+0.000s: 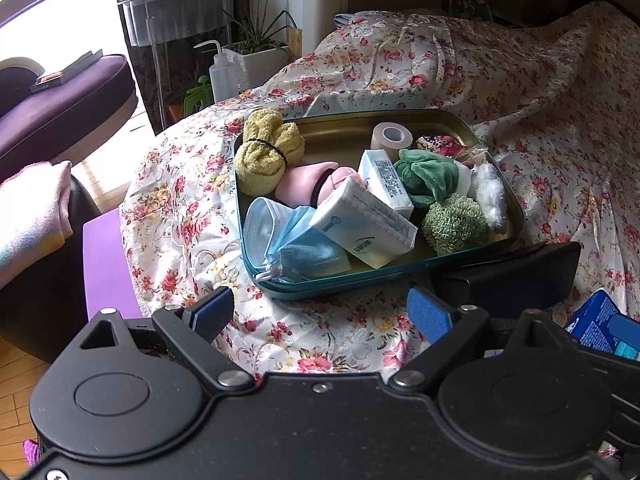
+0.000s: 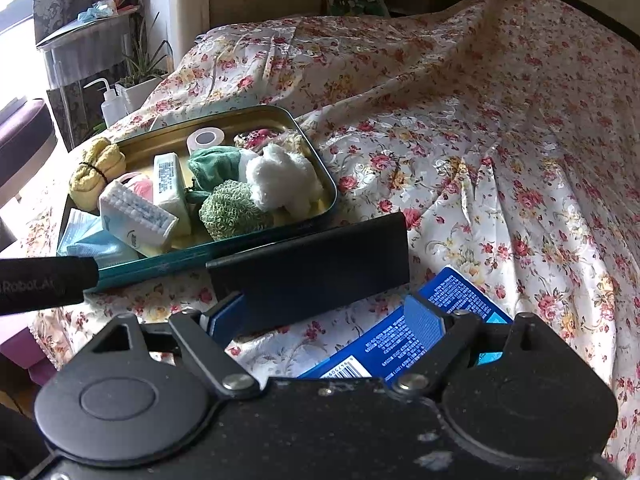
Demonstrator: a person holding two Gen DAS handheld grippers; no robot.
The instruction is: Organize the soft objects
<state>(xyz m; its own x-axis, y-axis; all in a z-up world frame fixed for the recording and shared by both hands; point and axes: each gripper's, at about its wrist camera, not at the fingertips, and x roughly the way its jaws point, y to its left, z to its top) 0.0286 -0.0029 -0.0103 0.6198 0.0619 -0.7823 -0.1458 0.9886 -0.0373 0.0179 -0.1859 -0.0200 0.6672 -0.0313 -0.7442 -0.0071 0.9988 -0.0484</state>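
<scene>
A teal tin tray (image 1: pixel 505 184) (image 2: pixel 320 168) sits on the floral cloth, full of soft things: a yellow towel bundle (image 1: pixel 266 156), a pink roll, blue face masks (image 1: pixel 296 240), two tissue packs (image 1: pixel 364 226), a green cloth, a green scrubber (image 1: pixel 456 224) (image 2: pixel 230 210), white fluff (image 2: pixel 280 182) and a tape roll (image 1: pixel 390 136). My left gripper (image 1: pixel 320 312) is open and empty, just in front of the tray. My right gripper (image 2: pixel 326 316) is open over the cloth, near the tray's front right corner. A flat black piece (image 2: pixel 312 264) lies by its left finger; contact is unclear.
A blue box (image 2: pixel 400 336) lies on the cloth under my right gripper's right finger. The cloth rises in folds to the right and back. At the left are a purple seat (image 1: pixel 60 96), a squeeze bottle (image 1: pixel 222 68) and a potted plant.
</scene>
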